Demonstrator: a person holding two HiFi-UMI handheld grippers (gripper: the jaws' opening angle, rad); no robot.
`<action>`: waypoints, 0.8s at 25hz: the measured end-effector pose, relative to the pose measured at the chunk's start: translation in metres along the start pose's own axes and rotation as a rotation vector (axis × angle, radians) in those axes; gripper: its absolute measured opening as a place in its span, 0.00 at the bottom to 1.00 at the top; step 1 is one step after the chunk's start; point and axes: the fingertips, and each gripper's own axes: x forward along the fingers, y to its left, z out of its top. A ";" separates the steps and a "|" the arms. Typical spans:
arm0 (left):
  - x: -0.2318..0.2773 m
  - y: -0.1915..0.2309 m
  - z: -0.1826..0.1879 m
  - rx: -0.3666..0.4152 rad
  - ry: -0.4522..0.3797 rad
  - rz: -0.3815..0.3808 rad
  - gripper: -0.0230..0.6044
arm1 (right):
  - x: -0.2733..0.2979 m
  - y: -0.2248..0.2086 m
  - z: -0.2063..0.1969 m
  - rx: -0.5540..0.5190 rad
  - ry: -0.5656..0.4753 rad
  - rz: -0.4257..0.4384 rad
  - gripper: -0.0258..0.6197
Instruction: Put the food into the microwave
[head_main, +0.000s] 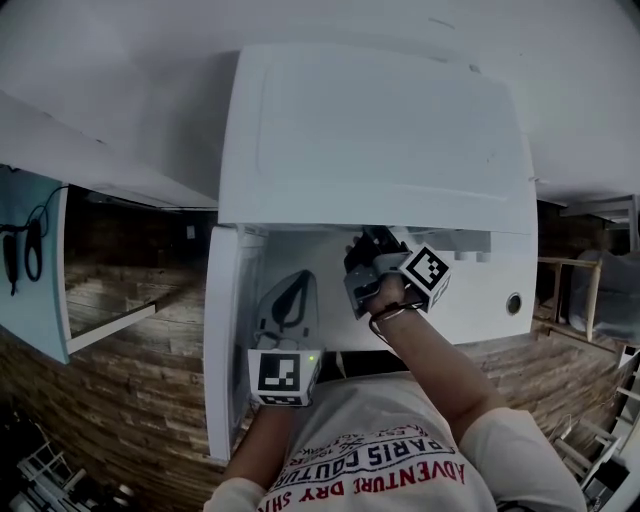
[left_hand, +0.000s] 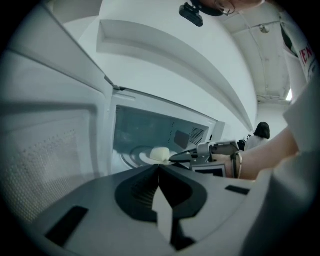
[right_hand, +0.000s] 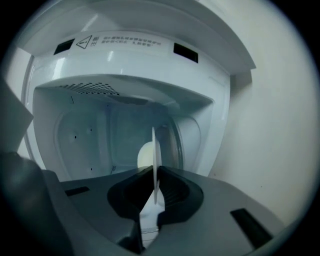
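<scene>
The microwave (head_main: 370, 130) is a white box that stands at chest height, with its top facing up in the head view. Its door (head_main: 225, 340) hangs wide open on the left, so the pale cavity is open towards the near side. The food (left_hand: 160, 154) is a small, pale, rounded lump with a smooth surface. It sits on a white plate (left_hand: 144, 159) that lies low inside the cavity, left of the middle and well back from the opening. In the right gripper view a thin white edge, seemingly the plate's, stands upright between the closed jaws of the right gripper (right_hand: 154, 170). The food shows just behind it.
</scene>
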 end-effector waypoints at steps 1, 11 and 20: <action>0.000 0.000 0.000 0.001 0.003 -0.002 0.05 | 0.002 0.000 -0.001 -0.001 -0.001 0.003 0.09; 0.001 0.006 -0.007 -0.012 0.028 -0.009 0.05 | 0.025 0.016 -0.008 -0.123 0.038 -0.003 0.09; 0.001 0.004 -0.010 -0.008 0.032 -0.037 0.05 | 0.020 0.033 -0.019 -0.401 0.071 0.073 0.33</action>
